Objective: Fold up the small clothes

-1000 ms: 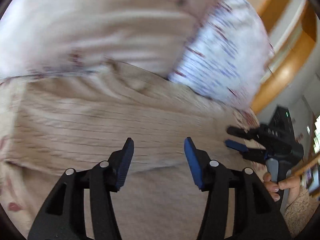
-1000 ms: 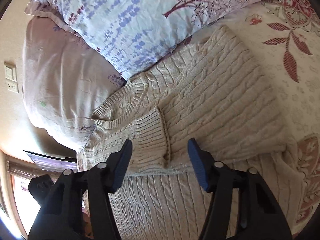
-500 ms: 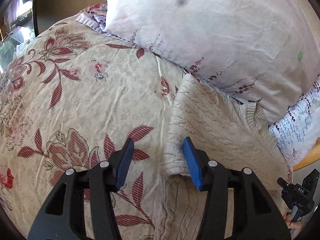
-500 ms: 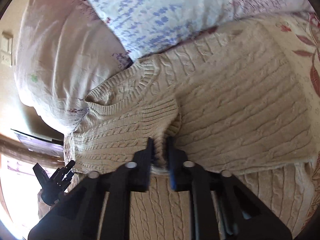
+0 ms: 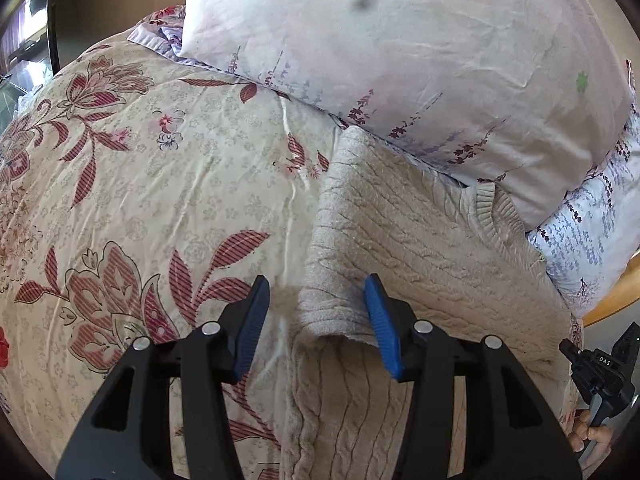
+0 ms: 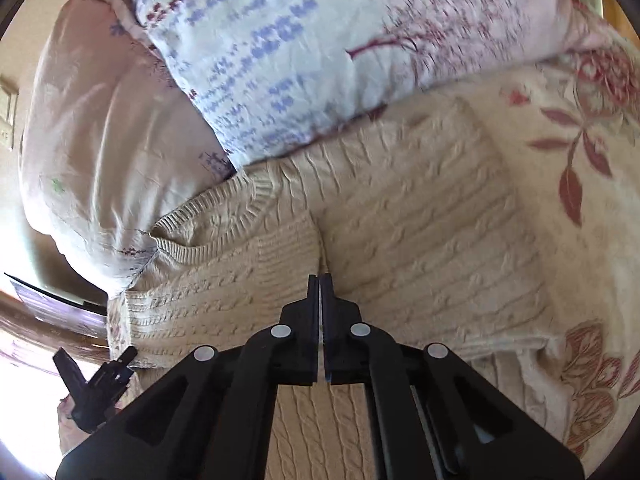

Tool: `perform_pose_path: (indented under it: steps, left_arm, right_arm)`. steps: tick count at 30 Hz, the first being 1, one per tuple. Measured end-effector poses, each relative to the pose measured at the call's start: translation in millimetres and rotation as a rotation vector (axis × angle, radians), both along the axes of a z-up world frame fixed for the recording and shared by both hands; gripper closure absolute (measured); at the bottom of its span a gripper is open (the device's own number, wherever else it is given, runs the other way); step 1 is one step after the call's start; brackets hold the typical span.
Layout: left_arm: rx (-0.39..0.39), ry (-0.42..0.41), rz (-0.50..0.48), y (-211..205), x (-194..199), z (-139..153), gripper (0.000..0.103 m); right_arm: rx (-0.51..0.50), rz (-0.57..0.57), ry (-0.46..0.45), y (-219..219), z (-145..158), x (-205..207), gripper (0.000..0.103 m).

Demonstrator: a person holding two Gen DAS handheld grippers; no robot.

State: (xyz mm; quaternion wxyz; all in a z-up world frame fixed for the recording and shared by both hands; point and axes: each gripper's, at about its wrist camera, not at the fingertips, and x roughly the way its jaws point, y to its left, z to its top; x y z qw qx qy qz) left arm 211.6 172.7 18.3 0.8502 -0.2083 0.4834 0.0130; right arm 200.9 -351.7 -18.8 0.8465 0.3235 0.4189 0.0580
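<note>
A cream cable-knit sweater (image 5: 400,236) lies on the floral bedspread (image 5: 160,160), its sleeves folded in across the body, its collar against the pillows. My left gripper (image 5: 316,316) is open, its jaws either side of the folded left corner of the sweater. My right gripper (image 6: 320,280) is shut at the ribbed cuff (image 6: 280,248) of the folded sleeve; whether it pinches cloth is hidden. The sweater (image 6: 420,232) fills the middle of the right wrist view. Each gripper shows small in the other's view, the right (image 5: 600,368) and the left (image 6: 96,384).
Two floral pillows stand behind the sweater: a pale pink one (image 5: 400,60) and a white one with blue print (image 6: 300,40). A wooden bed frame (image 5: 612,300) shows at the right. A wall switch (image 6: 8,112) is at the far left.
My right gripper went from open to shut at the sleeve cuff. My left gripper swung from over the sweater to its left corner and stayed open.
</note>
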Motion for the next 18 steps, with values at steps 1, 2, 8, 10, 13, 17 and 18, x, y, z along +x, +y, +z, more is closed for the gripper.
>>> perform_pose_path:
  steps: [1,2,8,10,13,17,18]
  left_arm:
    - [-0.003,0.001,-0.001,-1.0,0.7,-0.7,0.054]
    - [-0.005,0.002,-0.003,-1.4,1.0,-0.7,0.054]
    - [-0.005,0.002,-0.019,-6.5,2.2,-1.6,0.054]
    - [-0.007,0.002,-0.024,-8.7,3.0,-2.3,0.054]
    - [-0.009,0.001,-0.031,-11.8,4.1,-2.2,0.054]
    - [0.000,-0.005,-0.044,-13.1,4.7,-0.6,0.055]
    - [0.003,-0.005,-0.045,-13.5,4.9,-0.9,0.056]
  right_arm:
    - [0.029,0.001,0.016,-0.3,-3.4,1.8,0.084]
    - [0.048,-0.004,0.027,-1.3,-5.7,2.7,0.059]
    - [-0.040,0.094,-0.015,27.5,0.0,8.9,0.079]
    - [-0.078,0.106,-0.019,33.0,0.4,10.6,0.094]
    - [-0.118,0.041,-0.086,27.0,14.4,4.4,0.094]
    - [-0.180,-0.027,-0.109,16.4,24.4,0.2,0.095]
    - [-0.189,-0.036,-0.089,13.4,19.8,1.3,0.095]
